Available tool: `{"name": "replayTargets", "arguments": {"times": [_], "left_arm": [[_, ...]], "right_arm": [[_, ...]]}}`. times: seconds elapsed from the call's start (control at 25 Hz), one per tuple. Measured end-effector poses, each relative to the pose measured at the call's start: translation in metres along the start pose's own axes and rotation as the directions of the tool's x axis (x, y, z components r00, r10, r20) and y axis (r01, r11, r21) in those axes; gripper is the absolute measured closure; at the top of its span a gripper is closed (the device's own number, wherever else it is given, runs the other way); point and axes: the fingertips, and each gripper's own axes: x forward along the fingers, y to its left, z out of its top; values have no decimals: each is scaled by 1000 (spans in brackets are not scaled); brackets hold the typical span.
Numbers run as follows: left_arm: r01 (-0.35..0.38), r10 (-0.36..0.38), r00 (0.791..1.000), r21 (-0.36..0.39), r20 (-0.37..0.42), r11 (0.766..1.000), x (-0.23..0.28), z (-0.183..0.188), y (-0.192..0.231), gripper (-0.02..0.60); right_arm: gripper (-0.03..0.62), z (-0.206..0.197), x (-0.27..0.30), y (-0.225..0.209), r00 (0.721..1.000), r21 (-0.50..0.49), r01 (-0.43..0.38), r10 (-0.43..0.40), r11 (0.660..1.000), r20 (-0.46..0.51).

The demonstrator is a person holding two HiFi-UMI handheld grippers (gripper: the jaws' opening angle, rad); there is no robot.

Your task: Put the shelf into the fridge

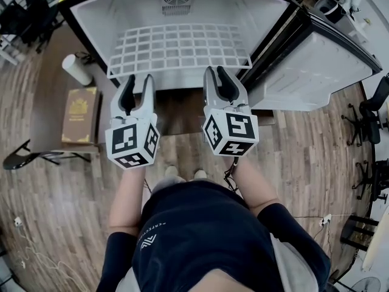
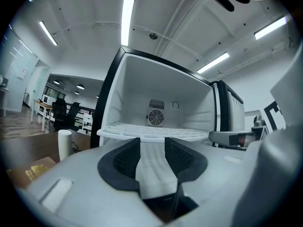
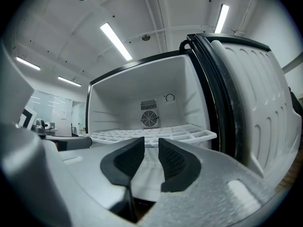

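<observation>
Head view first: the shelf (image 1: 179, 47) is a white open grid lying flat inside the open fridge (image 1: 91, 17). Its front rail sits right at the mouth, maybe poking out a touch, so I'd guess it's not fully seated yet. The long axis runs side to side across the opening, with the short way pointing in toward the fan at the back. The left gripper (image 1: 138, 81) and right gripper (image 1: 222, 73) sit just short of that front rail, one toward each end. Both have their jaws spread and nothing in them.

Left gripper view: the jaws are apart, with only a pale gap between the pads and no rail pinched there. The shelf's front edge runs level across the frame just past the tips.

Right gripper view: same story. The pads are separated, the grip is empty, and the shelf's right front corner is just beyond, near the door seal.

Handling-wise, it looks like a light, stiff plastic or coated-wire grid. It shouldn't flex much, but it's smooth, so probably a bit slippery in the pads. I'd grab the thicker front rail with both grippers spread wide and keep it level. If one side leads, I reckon it'll jam against the side walls.
</observation>
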Motion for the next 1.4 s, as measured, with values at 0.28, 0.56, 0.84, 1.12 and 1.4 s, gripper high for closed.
{"name": "replayTargets", "arguments": {"times": [0.28,0.56,0.84,1.12,1.4], "left_arm": [[5,-5,1000,-17,-4,1000,11,2,3,408],[4,-4,1000,-16,-4,1000,22,4,6,408],[12,-12,1000,-10,-11,1000,38,5,10,408],[20,-20,1000,-12,-4,1000,52,7,16,410],[31,-31,999,-16,-8,999,67,8,20,410]], "right_arm": [[497,1,11,-2,1000,-6,-10,10,1000,-5],[497,3,23,-5,1000,-5,-13,13,1000,-8],[499,5,38,-9,1000,-4,-13,13,1000,-13],[500,6,54,-12,1000,-7,-7,7,1000,-13],[499,7,70,-15,1000,-2,-1,1,1000,-15]]}}
